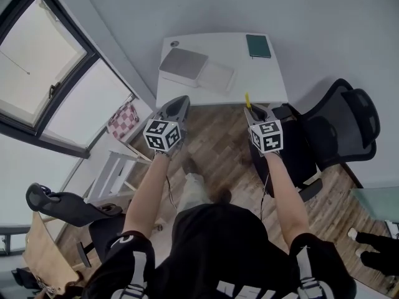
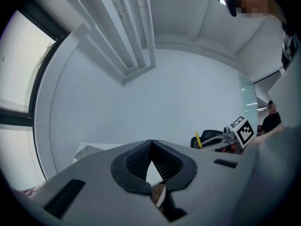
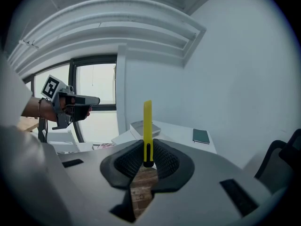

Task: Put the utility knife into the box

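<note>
A yellow utility knife [image 3: 147,124] stands upright between the jaws of my right gripper [image 3: 147,147], which is shut on it. In the head view the knife [image 1: 247,99] pokes out of the right gripper [image 1: 253,109] just short of the white table's [image 1: 268,80] near edge. The box [image 1: 183,66], grey with a pale translucent part [image 1: 216,76] beside it, lies on the table's left half. It shows small past the knife as the box [image 3: 139,125]. My left gripper [image 1: 180,101] hovers at the table's near left corner, shut and empty [image 2: 151,146].
A dark green notebook [image 1: 258,45] lies at the table's far right. A black office chair [image 1: 340,126] stands to the right of the table, another chair [image 1: 65,207] at the lower left. Windows [image 1: 43,73] line the left wall. The floor [image 1: 215,148] is wood.
</note>
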`<act>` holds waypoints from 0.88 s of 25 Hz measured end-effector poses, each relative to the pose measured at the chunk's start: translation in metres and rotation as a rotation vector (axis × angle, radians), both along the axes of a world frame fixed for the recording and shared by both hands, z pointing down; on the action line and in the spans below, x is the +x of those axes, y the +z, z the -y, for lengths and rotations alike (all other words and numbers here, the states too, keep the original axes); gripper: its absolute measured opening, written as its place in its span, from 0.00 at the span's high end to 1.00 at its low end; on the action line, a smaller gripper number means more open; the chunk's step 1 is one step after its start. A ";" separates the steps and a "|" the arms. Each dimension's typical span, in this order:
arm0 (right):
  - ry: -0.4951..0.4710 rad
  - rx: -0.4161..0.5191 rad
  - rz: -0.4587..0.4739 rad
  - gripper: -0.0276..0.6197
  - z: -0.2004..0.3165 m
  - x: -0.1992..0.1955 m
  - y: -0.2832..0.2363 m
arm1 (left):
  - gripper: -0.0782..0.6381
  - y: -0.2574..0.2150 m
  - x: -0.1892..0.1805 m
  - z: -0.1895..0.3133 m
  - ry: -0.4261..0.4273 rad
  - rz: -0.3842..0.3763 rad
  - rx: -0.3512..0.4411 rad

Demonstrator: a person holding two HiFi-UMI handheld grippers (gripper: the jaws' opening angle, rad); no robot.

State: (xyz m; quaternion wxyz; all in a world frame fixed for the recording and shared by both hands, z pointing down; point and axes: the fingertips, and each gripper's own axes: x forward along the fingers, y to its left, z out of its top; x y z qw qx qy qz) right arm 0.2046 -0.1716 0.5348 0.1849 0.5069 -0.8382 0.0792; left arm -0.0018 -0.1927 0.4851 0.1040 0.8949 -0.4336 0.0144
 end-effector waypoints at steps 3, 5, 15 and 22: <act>0.013 -0.005 -0.002 0.85 0.030 -0.003 0.004 | 0.86 0.004 -0.004 0.034 0.014 0.000 -0.005; 0.026 -0.007 -0.002 0.85 0.053 -0.006 0.005 | 0.86 0.006 -0.005 0.061 0.030 0.000 -0.006; 0.110 -0.038 0.006 0.85 0.181 -0.038 0.012 | 0.86 0.015 -0.028 0.206 0.128 0.017 -0.037; 0.160 -0.060 0.005 0.84 0.244 -0.063 0.015 | 0.86 0.022 -0.050 0.274 0.177 0.019 -0.054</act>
